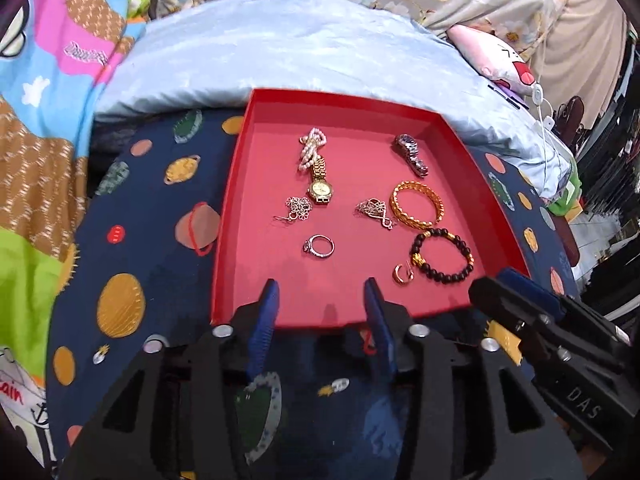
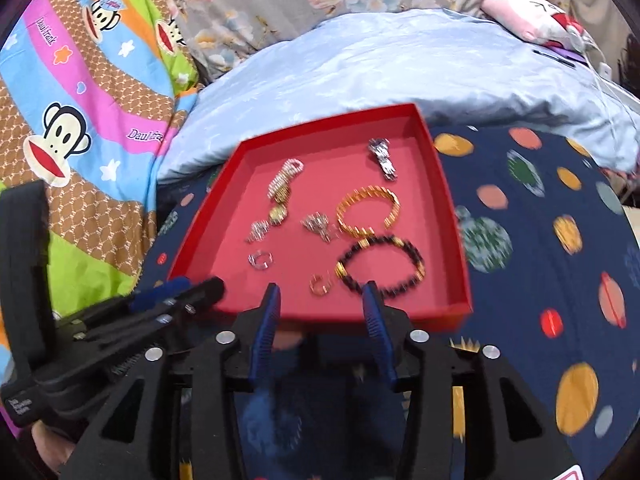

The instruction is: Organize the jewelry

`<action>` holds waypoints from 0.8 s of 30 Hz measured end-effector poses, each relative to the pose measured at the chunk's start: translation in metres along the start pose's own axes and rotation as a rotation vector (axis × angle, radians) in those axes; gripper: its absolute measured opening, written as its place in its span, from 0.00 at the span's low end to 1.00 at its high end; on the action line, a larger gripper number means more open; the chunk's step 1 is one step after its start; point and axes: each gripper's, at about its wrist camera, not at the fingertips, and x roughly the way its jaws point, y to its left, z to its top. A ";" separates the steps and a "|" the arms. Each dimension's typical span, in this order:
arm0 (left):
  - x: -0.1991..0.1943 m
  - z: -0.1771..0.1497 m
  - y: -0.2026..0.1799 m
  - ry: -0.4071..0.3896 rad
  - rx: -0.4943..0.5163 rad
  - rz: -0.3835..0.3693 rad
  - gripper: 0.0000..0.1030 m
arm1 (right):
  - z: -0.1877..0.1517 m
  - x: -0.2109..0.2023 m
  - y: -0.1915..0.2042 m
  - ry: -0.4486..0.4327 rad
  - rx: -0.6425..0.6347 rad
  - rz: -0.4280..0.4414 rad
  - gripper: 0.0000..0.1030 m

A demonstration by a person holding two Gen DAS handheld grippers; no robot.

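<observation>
A shallow red tray lies on a navy planet-print cloth. In it lie a pearl strand, a gold watch, a silver watch, a gold bangle, a black bead bracelet, two silver earrings, a silver ring and a small gold ring. My left gripper is open and empty over the tray's near edge. My right gripper is open and empty, near the bead bracelet.
A pale blue quilt lies behind the tray. A colourful monkey-print blanket is at the left. A pink plush and white cables are at the far right. Each gripper shows in the other's view.
</observation>
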 end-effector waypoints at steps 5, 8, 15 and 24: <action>-0.017 -0.009 -0.012 -0.015 0.024 -0.001 0.49 | -0.014 -0.014 -0.003 -0.004 0.017 -0.043 0.55; -0.023 -0.014 -0.016 -0.014 0.019 0.004 0.50 | -0.017 -0.023 -0.001 -0.013 0.019 -0.057 0.59; -0.036 -0.018 -0.018 -0.014 -0.010 0.053 0.56 | -0.016 -0.039 0.003 -0.042 0.025 -0.127 0.71; -0.047 -0.018 -0.019 -0.019 -0.011 0.138 0.70 | -0.013 -0.049 0.005 -0.050 0.025 -0.189 0.81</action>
